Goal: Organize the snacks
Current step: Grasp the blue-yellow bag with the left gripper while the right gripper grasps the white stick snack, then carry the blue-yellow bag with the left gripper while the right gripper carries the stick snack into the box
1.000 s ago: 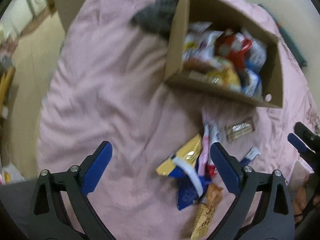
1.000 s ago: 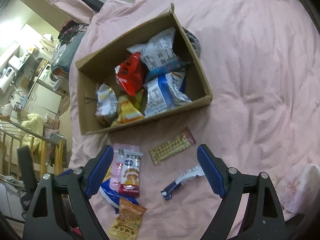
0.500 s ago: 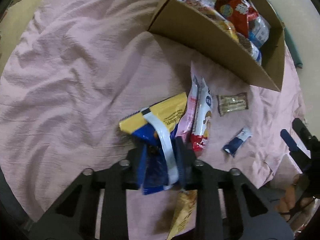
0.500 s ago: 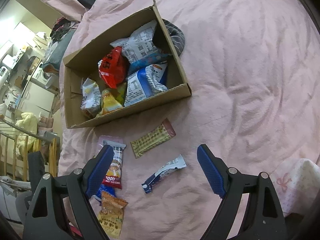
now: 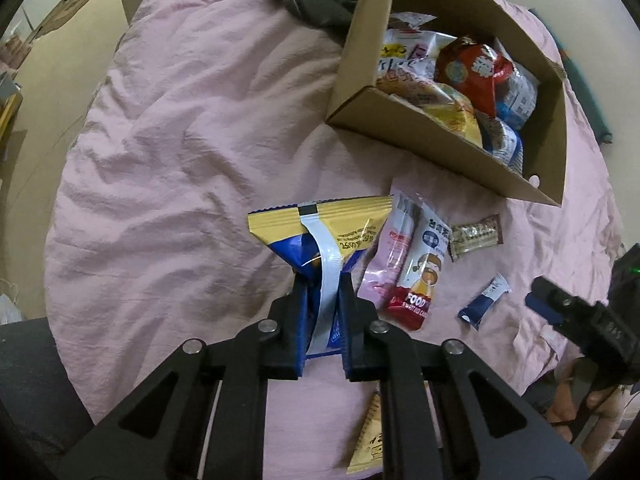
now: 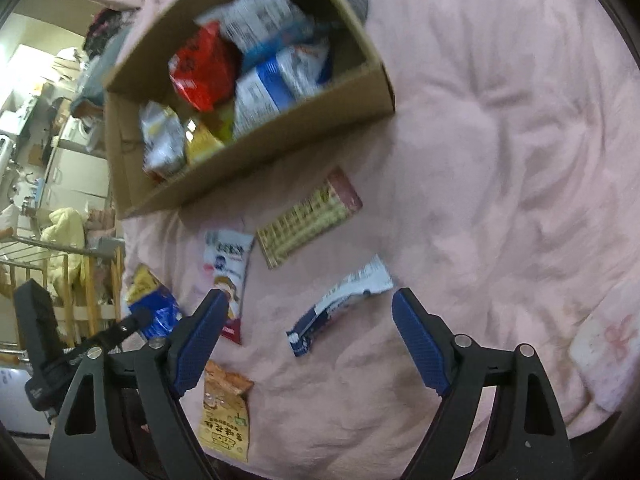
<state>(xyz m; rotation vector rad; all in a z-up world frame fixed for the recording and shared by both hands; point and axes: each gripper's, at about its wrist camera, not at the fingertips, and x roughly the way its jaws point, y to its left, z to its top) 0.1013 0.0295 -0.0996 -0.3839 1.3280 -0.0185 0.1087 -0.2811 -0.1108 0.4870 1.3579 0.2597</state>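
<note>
We have the left gripper [image 5: 322,312] clamped on the lower end of the chip bag [image 5: 320,240], the yellow-and-blue one, which points toward twelve o'clock in the left view with its crimped top edge free. Our right gripper [image 6: 308,336] is spread wide and holds nothing; it hovers over the blue stick [image 6: 340,304], which lies between its fingers in the right view.

The box [image 5: 424,140] sits at one to two o'clock from the held bag, open and already well filled with packets. Loose on the sheet [image 5: 180,160] are the rice cake [image 5: 420,264], just beside the bag at three o'clock, the wafer bar [image 5: 476,236] past it, and the orange pack [image 6: 226,412] at six o'clock near our grippers.

To do this step well, we judge that the bag should rise clear of the sheet before we carry it, since the rice cake touches or overlaps its side and could drag along. We should bring it over the box's near wall, not into it, and let go above a gap among the packets. The grip pinches only one end, so the bag may swing; a slow carry suits it. A gentle squeeze is enough, as a puffed bag could burst or slip.
</note>
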